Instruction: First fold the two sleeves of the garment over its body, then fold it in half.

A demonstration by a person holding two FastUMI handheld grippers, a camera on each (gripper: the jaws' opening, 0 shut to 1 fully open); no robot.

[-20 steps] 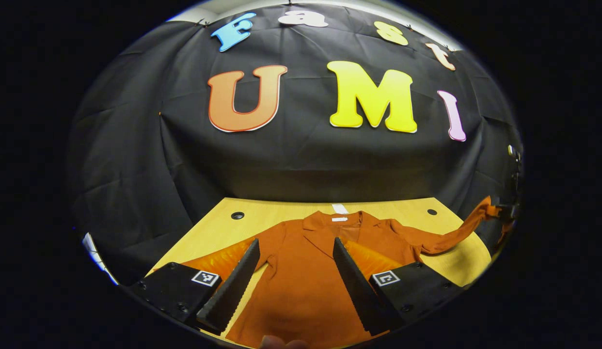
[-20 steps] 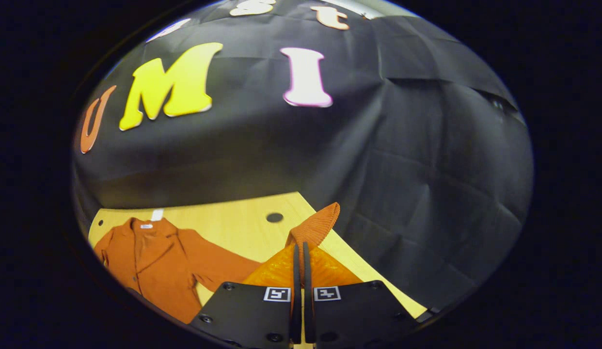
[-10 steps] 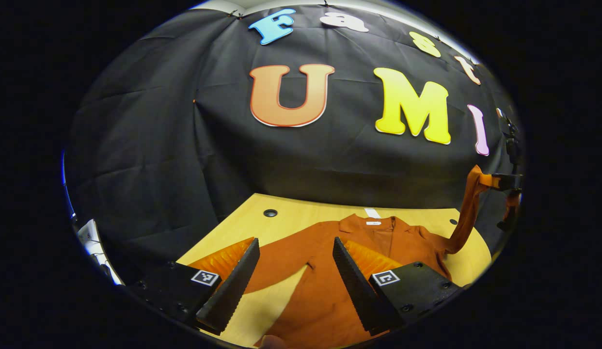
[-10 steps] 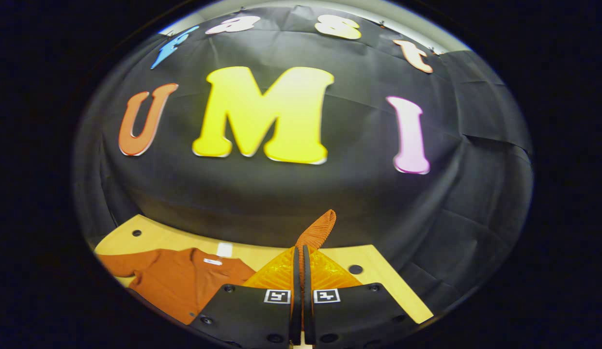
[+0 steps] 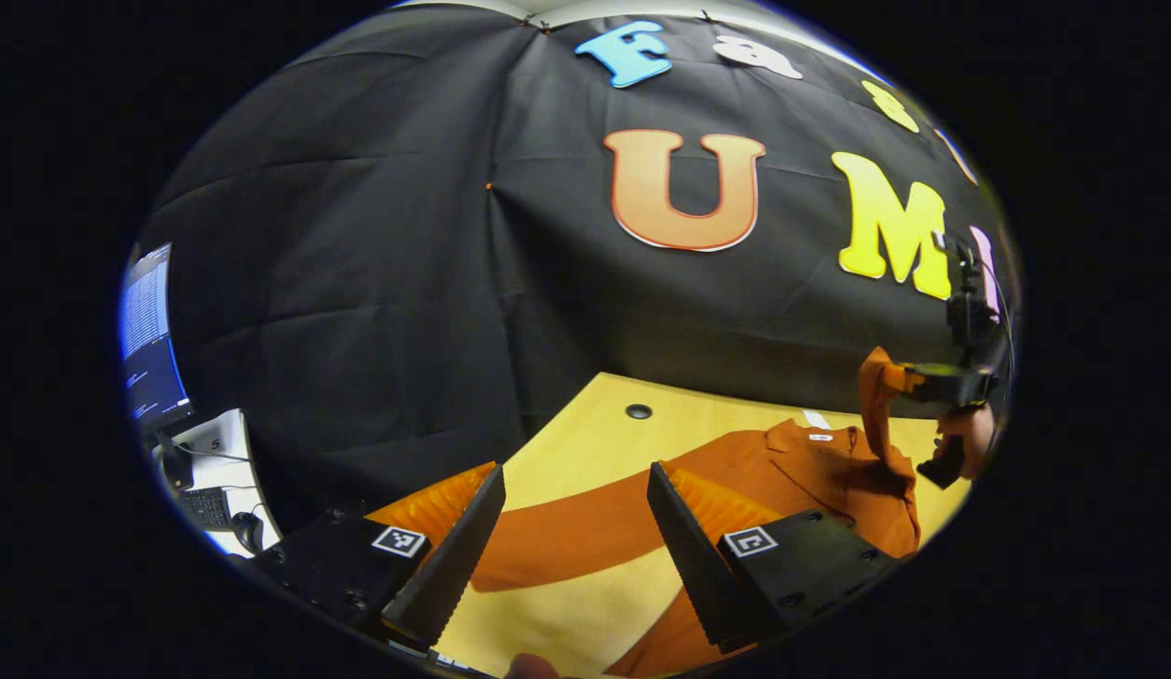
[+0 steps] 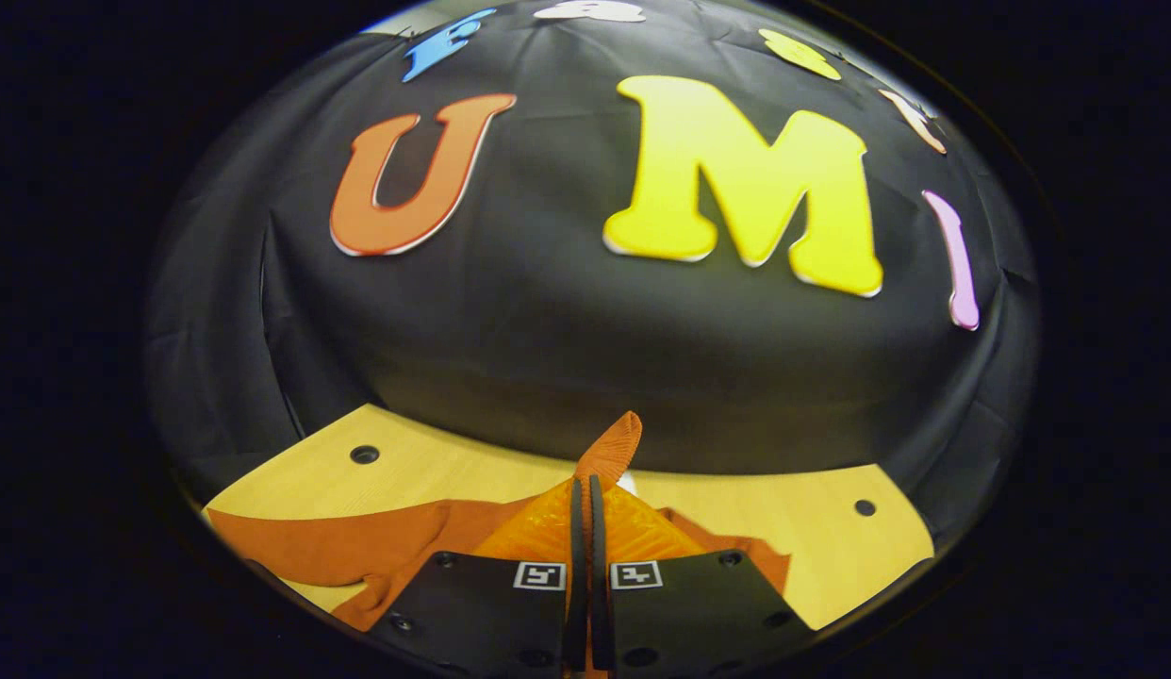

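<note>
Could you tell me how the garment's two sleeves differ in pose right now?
The right sleeve is lifted off the table, its cuff pinched in the shut right tool; the left sleeve lies flat and outstretched, with the open left tool above it, not gripping. Both are the same rust-orange fabric.

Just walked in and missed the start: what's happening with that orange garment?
A person is folding the garment on the wooden table. The right gripper is shut on one sleeve cuff, lifted above the body. The left gripper is open above the other sleeve, which lies flat.
</note>
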